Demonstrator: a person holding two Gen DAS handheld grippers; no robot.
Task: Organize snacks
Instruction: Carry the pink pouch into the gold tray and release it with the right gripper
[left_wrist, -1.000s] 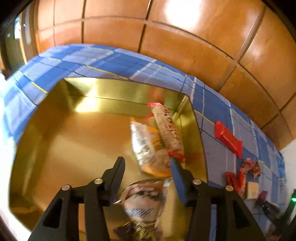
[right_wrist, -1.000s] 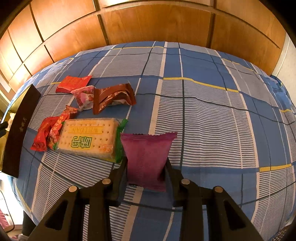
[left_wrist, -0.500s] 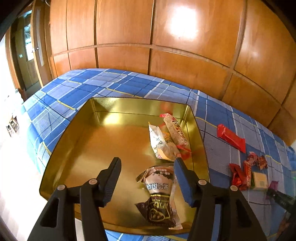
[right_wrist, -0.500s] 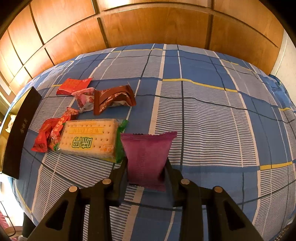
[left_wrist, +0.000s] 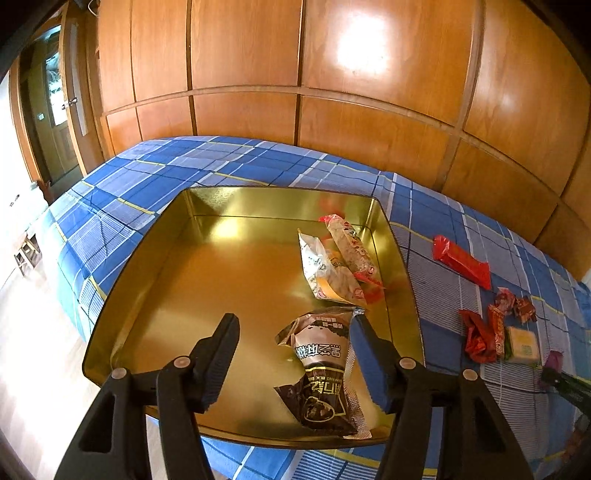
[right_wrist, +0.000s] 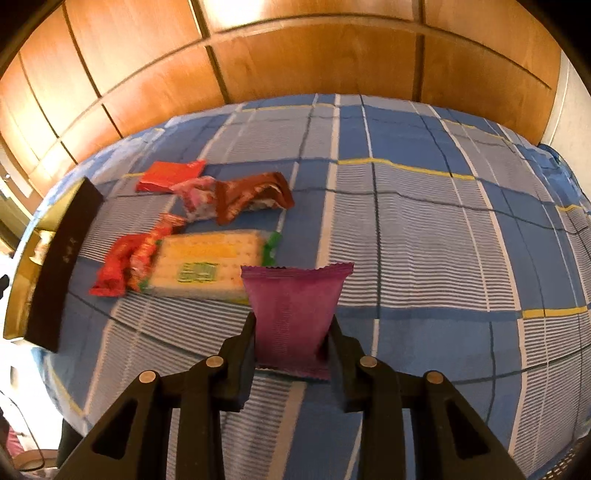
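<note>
A gold tray (left_wrist: 147, 236) lies on the blue plaid bed. A brown snack packet (left_wrist: 321, 369) lies in its near right part, with a silver-orange packet (left_wrist: 325, 273) and a long red-ended packet (left_wrist: 351, 251) behind it. My left gripper (left_wrist: 293, 321) hovers above the brown packet; its jaws are opening and its pads touch nothing. My right gripper (right_wrist: 291, 328) is shut on a purple packet (right_wrist: 293, 306), which stands upright between the fingers above the bedspread.
Loose snacks lie left of the right gripper: a cracker pack (right_wrist: 207, 266), crumpled red packets (right_wrist: 122, 266), a brown wrapper (right_wrist: 251, 195), a pink packet (right_wrist: 195, 195) and a flat red packet (right_wrist: 170, 173). The tray's dark outer wall (right_wrist: 59, 266) stands at far left. Wood panelling backs the bed.
My left gripper has pulled back and up from the tray, its jaws have widened, and the brown packet now lies free in the tray. The right gripper keeps its hold and has barely moved.
</note>
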